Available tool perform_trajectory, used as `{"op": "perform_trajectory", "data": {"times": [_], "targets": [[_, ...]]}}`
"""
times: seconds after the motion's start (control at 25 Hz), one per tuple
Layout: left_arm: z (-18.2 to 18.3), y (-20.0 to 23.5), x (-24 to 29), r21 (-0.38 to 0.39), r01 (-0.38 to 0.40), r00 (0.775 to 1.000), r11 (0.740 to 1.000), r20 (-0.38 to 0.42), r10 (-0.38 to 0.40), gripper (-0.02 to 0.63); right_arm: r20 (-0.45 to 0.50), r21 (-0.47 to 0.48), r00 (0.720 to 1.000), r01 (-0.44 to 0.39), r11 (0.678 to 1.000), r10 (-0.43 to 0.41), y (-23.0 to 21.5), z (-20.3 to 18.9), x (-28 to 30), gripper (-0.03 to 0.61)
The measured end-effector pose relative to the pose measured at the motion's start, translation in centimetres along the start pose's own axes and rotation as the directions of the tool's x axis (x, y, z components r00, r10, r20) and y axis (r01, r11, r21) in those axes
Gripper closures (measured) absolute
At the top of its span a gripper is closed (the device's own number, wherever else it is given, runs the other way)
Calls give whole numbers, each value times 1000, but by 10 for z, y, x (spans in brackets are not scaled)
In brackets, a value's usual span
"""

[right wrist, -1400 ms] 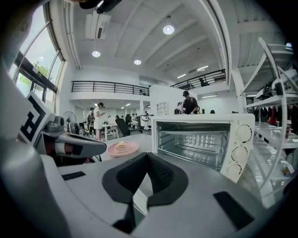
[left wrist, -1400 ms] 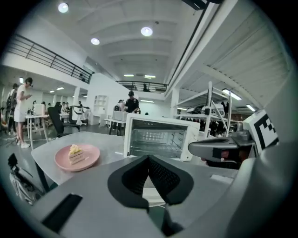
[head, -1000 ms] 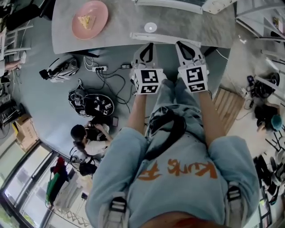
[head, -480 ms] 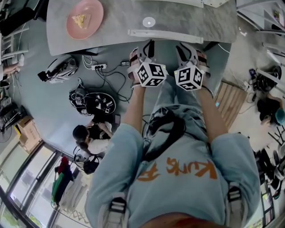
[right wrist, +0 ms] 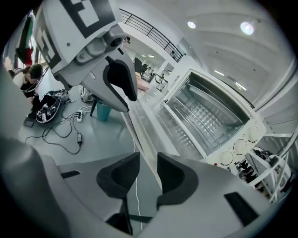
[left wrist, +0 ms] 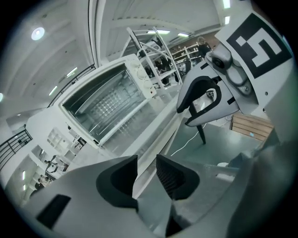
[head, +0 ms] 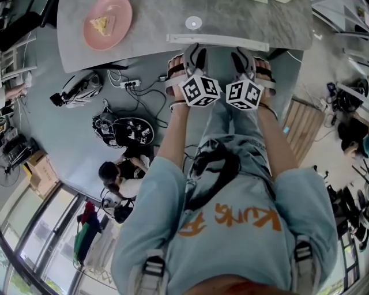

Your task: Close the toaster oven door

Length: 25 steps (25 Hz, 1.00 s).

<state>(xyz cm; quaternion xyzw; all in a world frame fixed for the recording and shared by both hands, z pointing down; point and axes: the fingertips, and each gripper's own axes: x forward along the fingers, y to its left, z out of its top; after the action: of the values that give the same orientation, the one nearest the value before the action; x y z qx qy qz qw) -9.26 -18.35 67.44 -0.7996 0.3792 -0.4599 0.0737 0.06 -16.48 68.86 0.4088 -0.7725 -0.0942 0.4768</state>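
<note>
Open workshop space, grey floor with cables and a power strip (head: 130,86), and a person sitting on the floor (head: 118,173) by a round case of gear. A grey table (head: 155,26) runs along the top of the head view with a pink plate (head: 115,14) on it at the left, a small piece of food (head: 99,24) on the plate, and a white disc (head: 194,22) near the table middle. White toaster oven (left wrist: 104,100) sits on the table with its cavity and wire rack showing. Its door (left wrist: 153,130) is dropped open, lying about flat and sticking out toward the person. The door's front handle bar (head: 218,42) lies along the table edge. Left gripper (left wrist: 146,169) and right gripper (right wrist: 148,172) are side by side just under that bar, close together, jaws pointing up at it. Both sets of jaws are opening. In each gripper view the door's front edge runs through the gap between the dark pads, and the pads are not pressing on it, so nothing is gripped. The person's arms are stretched forward over their knees.
</note>
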Motion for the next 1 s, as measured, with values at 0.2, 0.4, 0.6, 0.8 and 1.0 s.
{"op": "perform_trajectory", "data": {"times": [0.2, 0.4, 0.6, 0.8, 1.0], "targets": [[-2, -3, 4, 47, 5, 1000, 999, -10, -5, 491, 5, -43, 1000, 27, 999, -27, -1, 3, 2, 476], [0, -2, 6, 68, 0, 1000, 998, -6, 1, 485, 3, -75, 998, 69, 995, -69, -6, 7, 0, 478], [11, 4, 3, 89, -31, 999, 996, 14, 30, 483, 18, -115, 994, 108, 988, -107, -19, 16, -7, 480], [28, 21, -4, 103, -81, 996, 991, 48, 76, 483, 40, -138, 989, 147, 979, -143, -39, 29, -15, 478], [43, 36, -14, 128, -116, 991, 985, 81, 107, 483, 60, -167, 985, 169, 971, -161, -56, 45, -23, 460]]}}
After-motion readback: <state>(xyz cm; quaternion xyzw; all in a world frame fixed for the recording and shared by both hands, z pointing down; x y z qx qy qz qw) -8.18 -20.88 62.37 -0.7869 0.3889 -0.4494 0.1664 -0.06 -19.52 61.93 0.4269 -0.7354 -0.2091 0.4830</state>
